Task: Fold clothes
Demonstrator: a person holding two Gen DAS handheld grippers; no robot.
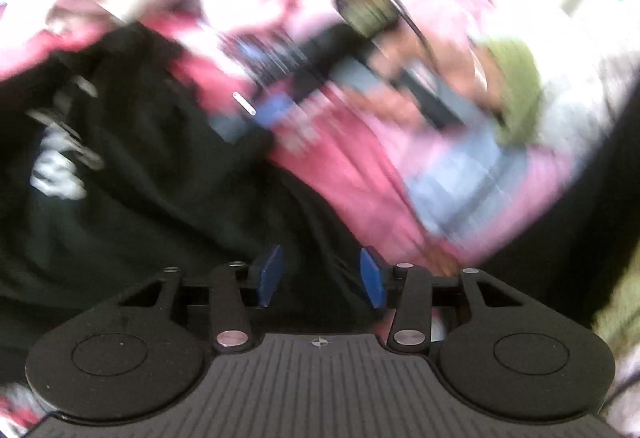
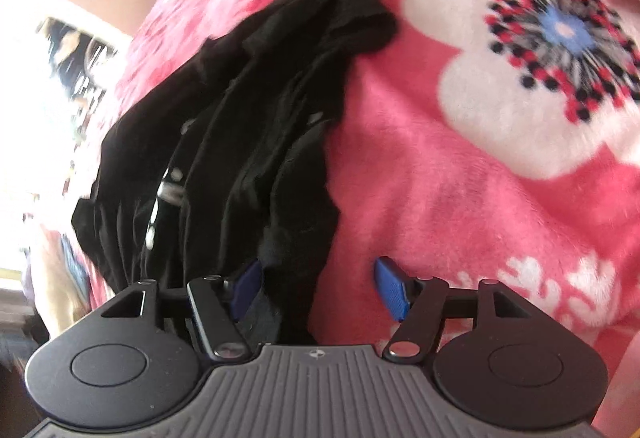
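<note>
Both grippers, left (image 1: 320, 274) and right (image 2: 316, 288), gape over black shirt (image 2: 248, 126), nothing clamped; fold may slump.

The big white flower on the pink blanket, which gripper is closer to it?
Right. The right gripper hovers open beside the white flower, over the black garment. The left gripper's blurred view shows no flower.

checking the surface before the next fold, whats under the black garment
The black garment lies bunched on a pink flowered blanket, which shows all around it. What lies beneath the blanket is covered.
</note>
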